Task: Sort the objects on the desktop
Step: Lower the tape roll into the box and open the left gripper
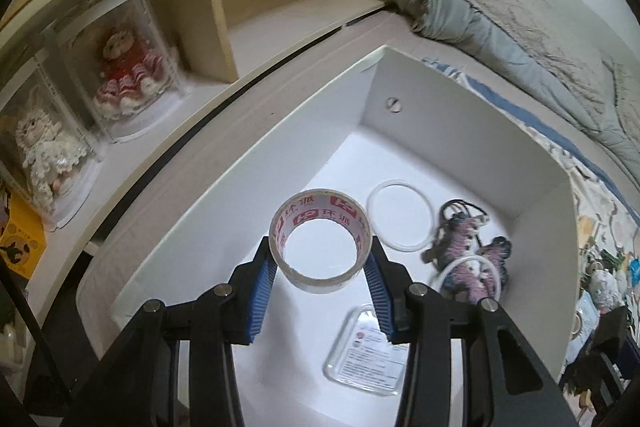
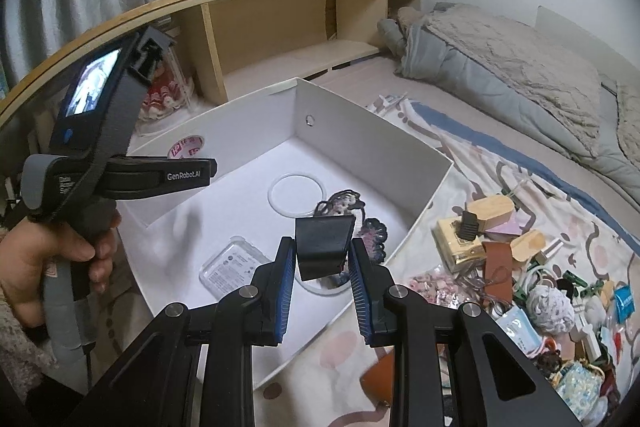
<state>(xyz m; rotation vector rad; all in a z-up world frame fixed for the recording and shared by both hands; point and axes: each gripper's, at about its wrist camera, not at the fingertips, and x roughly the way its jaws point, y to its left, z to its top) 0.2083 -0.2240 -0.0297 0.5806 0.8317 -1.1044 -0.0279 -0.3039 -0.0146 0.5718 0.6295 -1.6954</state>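
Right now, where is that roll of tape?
The roll of tape is pinched between the left gripper's blue fingers, held over the white box, just left of the white ring on its floor.

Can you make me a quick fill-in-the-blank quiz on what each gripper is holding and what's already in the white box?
1. The left gripper is shut on a roll of ____.
2. The right gripper holds a small object whose colour is ____.
3. Both grippers hang above the open white ____.
4. The white ring lying flat in there sits beside a crocheted piece that is mostly ____.

Missing words: tape; black; box; pink
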